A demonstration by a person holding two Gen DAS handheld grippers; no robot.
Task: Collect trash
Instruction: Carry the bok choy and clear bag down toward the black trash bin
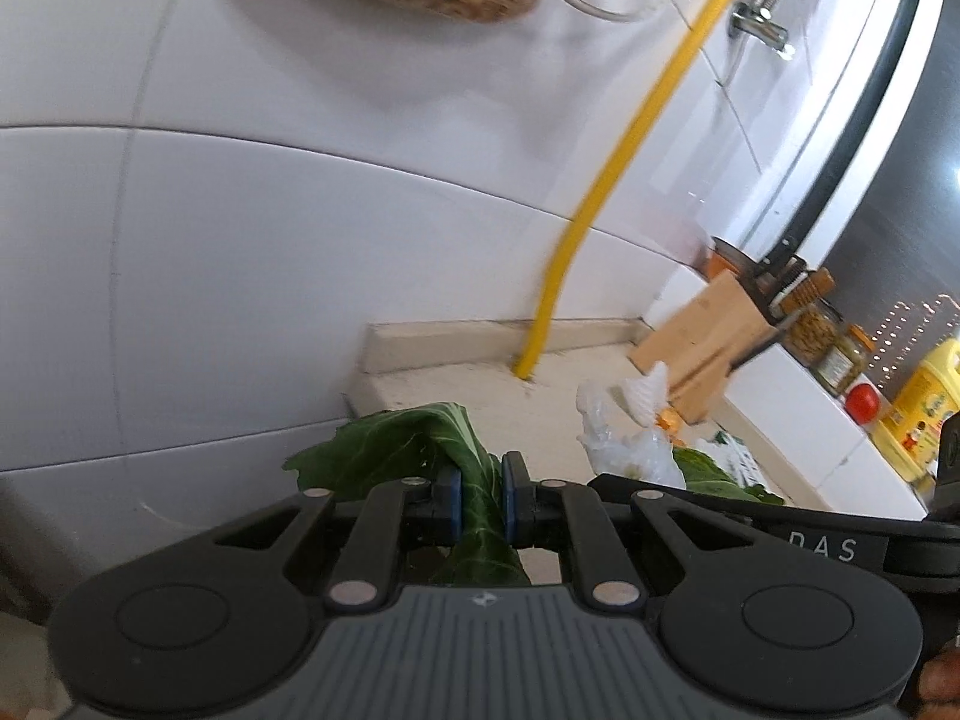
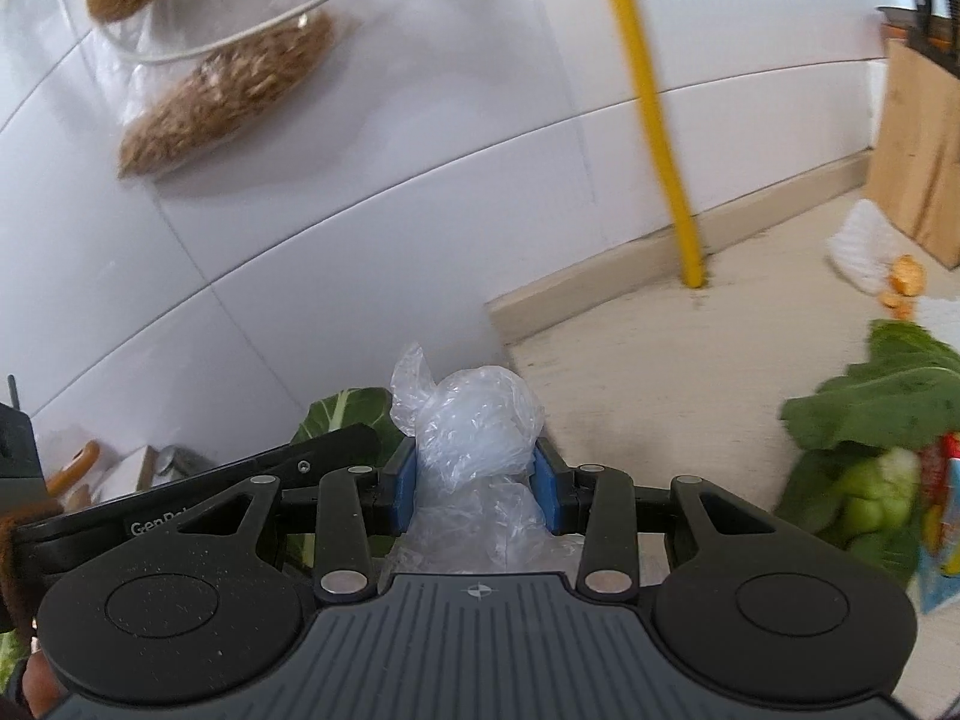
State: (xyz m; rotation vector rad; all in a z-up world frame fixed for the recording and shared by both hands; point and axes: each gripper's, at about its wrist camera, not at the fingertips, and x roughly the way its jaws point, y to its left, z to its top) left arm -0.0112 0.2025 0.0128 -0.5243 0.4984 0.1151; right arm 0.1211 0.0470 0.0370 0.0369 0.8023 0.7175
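My left gripper is shut on a dark green cabbage leaf, which droops out to the left past the blue pads and hangs below them. My right gripper is shut on a crumpled clear plastic bag that bulges up between its blue pads. In the left wrist view that plastic bag and the right gripper's black body show at the right, close beside me. More scraps lie on the beige counter: green leaves, orange peel and white foam netting.
A yellow pipe rises from the counter along the white tiled wall. A wooden knife block, jars, a tomato and a yellow oil bottle stand to the right. A bag of grain hangs on the wall.
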